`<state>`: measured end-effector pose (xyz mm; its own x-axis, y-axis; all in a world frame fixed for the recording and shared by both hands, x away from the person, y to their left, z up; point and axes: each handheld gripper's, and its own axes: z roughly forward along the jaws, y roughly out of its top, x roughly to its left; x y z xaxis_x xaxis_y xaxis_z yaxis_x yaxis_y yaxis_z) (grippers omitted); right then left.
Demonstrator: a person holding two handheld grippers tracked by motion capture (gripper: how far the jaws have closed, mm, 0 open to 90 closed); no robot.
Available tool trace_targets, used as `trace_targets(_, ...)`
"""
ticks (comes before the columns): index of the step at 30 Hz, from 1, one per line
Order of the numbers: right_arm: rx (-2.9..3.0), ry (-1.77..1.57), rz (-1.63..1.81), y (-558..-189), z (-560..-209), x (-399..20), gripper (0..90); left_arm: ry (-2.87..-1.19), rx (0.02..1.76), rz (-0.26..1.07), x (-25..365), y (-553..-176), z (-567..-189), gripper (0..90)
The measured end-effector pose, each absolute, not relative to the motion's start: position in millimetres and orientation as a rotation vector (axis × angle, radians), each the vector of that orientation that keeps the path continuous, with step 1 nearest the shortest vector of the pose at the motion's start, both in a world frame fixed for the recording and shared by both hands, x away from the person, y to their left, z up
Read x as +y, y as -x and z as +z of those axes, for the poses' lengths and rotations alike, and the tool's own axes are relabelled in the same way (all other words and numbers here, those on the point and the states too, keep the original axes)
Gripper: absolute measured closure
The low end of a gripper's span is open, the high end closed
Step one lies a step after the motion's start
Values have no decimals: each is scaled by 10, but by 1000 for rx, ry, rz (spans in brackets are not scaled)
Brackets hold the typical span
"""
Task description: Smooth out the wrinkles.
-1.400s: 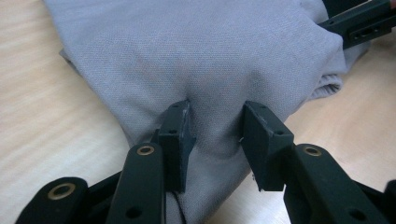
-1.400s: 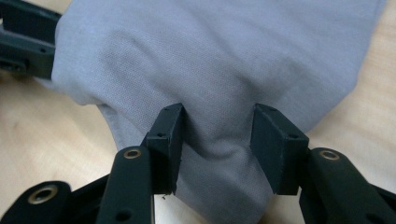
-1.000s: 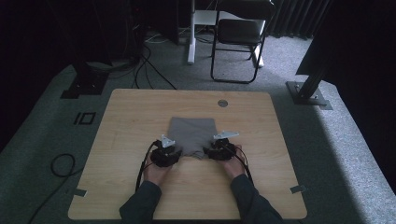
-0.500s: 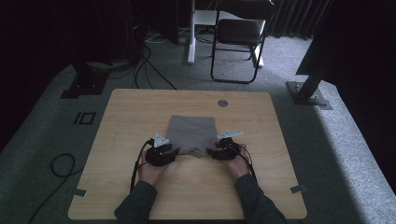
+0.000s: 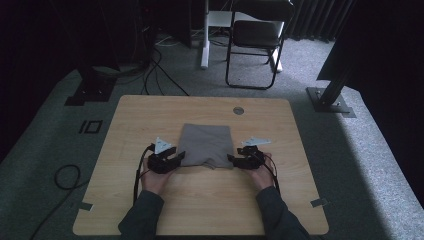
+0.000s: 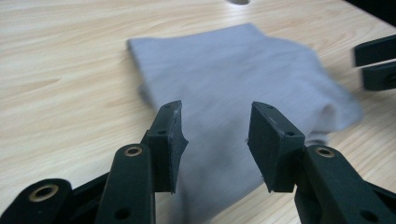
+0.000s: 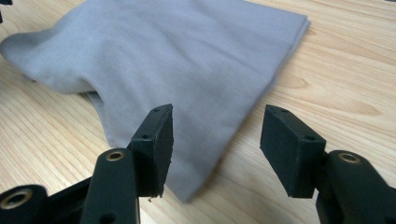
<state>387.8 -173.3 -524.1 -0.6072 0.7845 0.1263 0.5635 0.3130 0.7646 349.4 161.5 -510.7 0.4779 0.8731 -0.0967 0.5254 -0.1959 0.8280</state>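
The left gripper point(image 6: 215, 140) stands with its jaws wide apart and nothing between them, poised over the near left corner of a folded grey cloth point(image 6: 243, 88). The right gripper point(image 7: 215, 144) is equally spread and holds nothing; the cloth's near right corner point(image 7: 187, 60) lies just beyond and partly between its jaws. From the high view, the left gripper point(image 5: 167, 159) and right gripper point(image 5: 246, 158) flank the near edge of the cloth point(image 5: 206, 144), which lies near the middle of the table point(image 5: 150, 112), slightly toward the person.

Half a second ago the grippers sat at much the same spots beside the cloth's near corners; the cloth's near edge looks a little more bunched now, and its near middle dips in a curve.

The wooden table has a round grommet hole point(image 5: 238, 110) at its far side. Grey carpet surrounds it, with a folding chair point(image 5: 257, 40) beyond, cables point(image 5: 160, 75) on the floor at far left, and a black stand base point(image 5: 330, 97) at far right.
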Motion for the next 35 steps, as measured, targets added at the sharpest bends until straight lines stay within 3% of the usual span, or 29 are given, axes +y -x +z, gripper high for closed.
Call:
trace_targets(14, 2247, -1274, 1179, -3758, -5231, -2016, 427, -1850, 1328, 604, 1993, -3419, -5378, 544)
trace_targets(35, 2207, -1340, 1167, -3674, -5320, -2182, 418, -1872, 1441, 651, 2085, -3418, -5551, 497)
